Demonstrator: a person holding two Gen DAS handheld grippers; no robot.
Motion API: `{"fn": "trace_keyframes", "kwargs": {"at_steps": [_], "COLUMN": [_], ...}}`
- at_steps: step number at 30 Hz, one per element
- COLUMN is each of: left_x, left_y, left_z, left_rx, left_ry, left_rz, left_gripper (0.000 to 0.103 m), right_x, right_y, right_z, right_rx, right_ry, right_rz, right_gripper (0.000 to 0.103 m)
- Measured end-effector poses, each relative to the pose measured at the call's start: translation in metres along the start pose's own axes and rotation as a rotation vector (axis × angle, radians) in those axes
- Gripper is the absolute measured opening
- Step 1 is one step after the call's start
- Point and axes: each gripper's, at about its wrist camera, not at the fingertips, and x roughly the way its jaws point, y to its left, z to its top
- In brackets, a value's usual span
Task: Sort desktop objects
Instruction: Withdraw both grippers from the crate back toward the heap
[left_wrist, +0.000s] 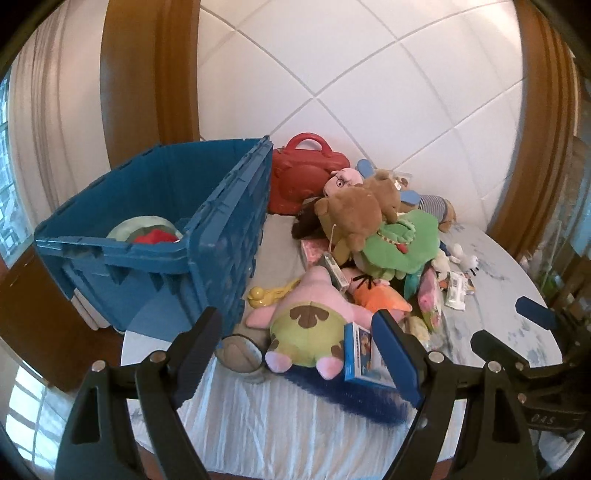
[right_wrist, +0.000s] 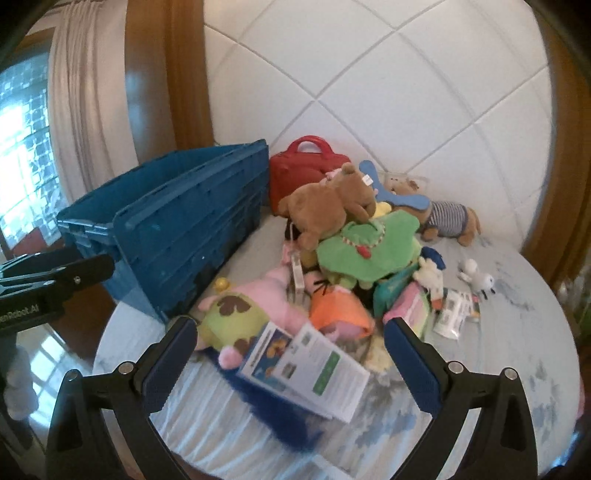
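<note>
Both grippers, left (left_wrist: 295, 350) and right (right_wrist: 291, 363), gape empty before piled toys (right_wrist: 354, 236). Only the left view sees inside the blue crate (left_wrist: 155, 206), ahead-left.

Round marbled table (left_wrist: 491, 317): blue crate (left_wrist: 166, 236), red case (left_wrist: 306, 177), heaped plush toys (left_wrist: 369, 229).

Big blue plastic crate (left_wrist: 155, 236) sits left of the heap of plush toys (left_wrist: 369, 236); red plastic carry case (left_wrist: 306, 177) behind both, probably touching the crate.
</note>
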Motion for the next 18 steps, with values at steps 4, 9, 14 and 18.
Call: {"fn": "trace_keyframes", "kwargs": {"at_steps": [4, 9, 14, 18], "left_x": [-0.011, -0.021, -0.028, -0.030], "left_y": [0.010, 0.018, 0.022, 0.023], "left_z": [-0.008, -0.015, -0.017, -0.018], "left_rx": [0.004, 0.005, 0.002, -0.005], "left_ry": [-0.001, -0.007, -0.017, -0.024], "left_rz": [0.006, 0.012, 0.016, 0.012], "left_gripper": [0.083, 0.083, 0.083, 0.083], "right_x": [-0.013, -0.022, -0.028, -0.029], "right_y": [0.013, 0.024, 0.029, 0.029], "right_z": [-0.005, -0.010, -0.011, -0.012], "right_rx": [0.005, 0.004, 0.005, 0.005], "right_ry": [-0.009, -0.016, -0.024, -0.024], "right_rz": [-0.014, -0.025, -0.032, -0.035], "right_gripper": [0.103, 0.103, 0.103, 0.103]}}
